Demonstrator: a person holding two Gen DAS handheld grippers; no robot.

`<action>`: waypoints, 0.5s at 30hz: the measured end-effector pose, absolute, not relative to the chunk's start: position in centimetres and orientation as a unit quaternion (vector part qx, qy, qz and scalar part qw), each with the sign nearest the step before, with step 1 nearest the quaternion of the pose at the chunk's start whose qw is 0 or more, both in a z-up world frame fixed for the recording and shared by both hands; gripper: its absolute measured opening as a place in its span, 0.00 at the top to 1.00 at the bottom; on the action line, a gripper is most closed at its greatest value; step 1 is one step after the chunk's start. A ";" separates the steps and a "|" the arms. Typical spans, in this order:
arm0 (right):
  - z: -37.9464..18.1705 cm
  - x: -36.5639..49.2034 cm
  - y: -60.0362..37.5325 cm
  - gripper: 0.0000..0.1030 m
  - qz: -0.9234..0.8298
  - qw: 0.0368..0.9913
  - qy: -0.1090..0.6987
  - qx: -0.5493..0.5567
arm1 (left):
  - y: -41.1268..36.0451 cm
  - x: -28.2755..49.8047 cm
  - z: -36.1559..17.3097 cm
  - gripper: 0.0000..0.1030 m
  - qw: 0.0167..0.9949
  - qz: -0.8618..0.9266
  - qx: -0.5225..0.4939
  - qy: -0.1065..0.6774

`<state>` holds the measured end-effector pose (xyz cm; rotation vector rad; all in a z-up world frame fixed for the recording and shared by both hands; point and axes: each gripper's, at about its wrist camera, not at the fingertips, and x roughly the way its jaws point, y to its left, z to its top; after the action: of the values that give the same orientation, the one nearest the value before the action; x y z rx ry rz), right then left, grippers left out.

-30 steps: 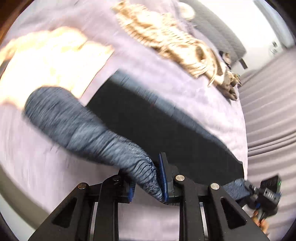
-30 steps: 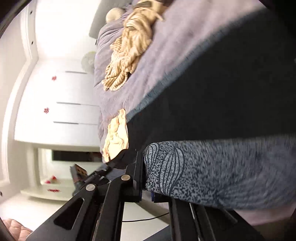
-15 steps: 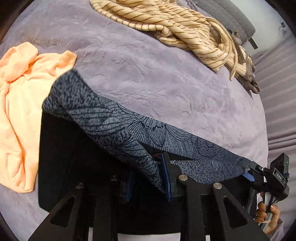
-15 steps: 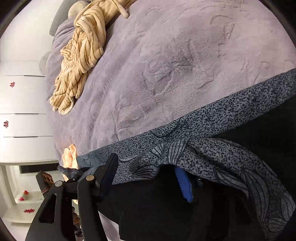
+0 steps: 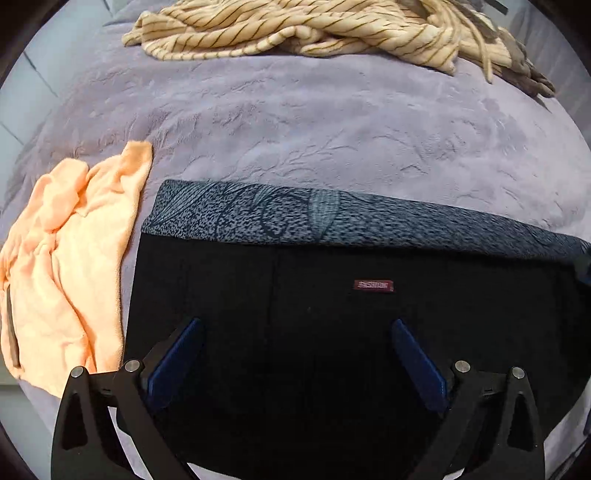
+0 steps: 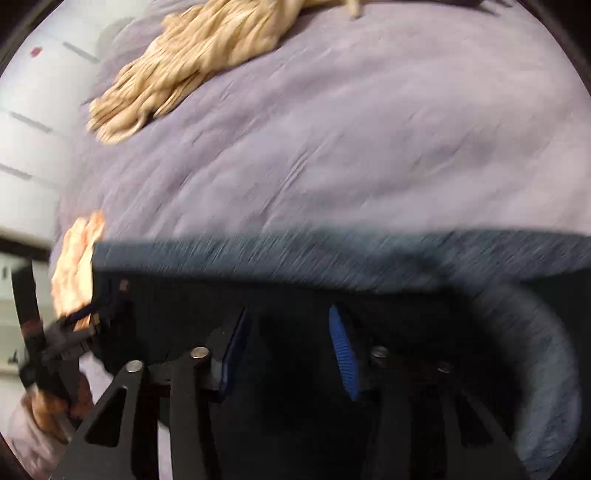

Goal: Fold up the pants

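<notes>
Lying flat on the lilac plush bed cover (image 5: pixel 332 122), the black stretch pants with a grey leaf-print waistband (image 5: pixel 332 221) sit between a crumpled peach towel (image 5: pixel 70 258) and, further off, a beige striped garment (image 5: pixel 295 26). The left tool (image 5: pixel 295 354) is opening wide above the black cloth, nothing pinched between its blue pads. The right tool (image 6: pixel 291 350) is closing a little in a blurred view, its pads also bare of cloth. Judging by the drape, this fabric is light, limp and somewhat slick, so it will sag and slide. Best hold looks like the thicker waistband corners or a folded edge, pinched through all layers.
</notes>
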<state>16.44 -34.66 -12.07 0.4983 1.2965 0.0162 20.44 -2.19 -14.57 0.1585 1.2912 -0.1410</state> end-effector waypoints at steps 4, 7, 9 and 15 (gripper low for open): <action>-6.6 10.8 -41.1 0.46 -0.034 0.790 0.535 0.296 | -4.0 17.9 -11.7 0.01 0.790 -0.130 0.083 0.593; -4.6 3.6 -45.6 0.40 -0.084 0.783 0.519 0.333 | -8.6 15.6 -10.0 0.01 0.782 -0.192 0.094 0.585; -4.0 -2.9 -49.8 0.40 -0.141 0.767 0.513 0.359 | -13.3 14.2 -9.5 0.01 0.771 -0.241 0.100 0.581; -7.4 -19.3 -59.2 0.39 -0.267 0.684 0.503 0.456 | -25.7 10.9 -9.9 0.01 0.738 -0.321 0.092 0.586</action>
<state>-19.27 -59.21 -7.44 1.0232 1.1283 -0.5981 10.90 -25.67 -9.89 0.2015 1.2863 -0.7040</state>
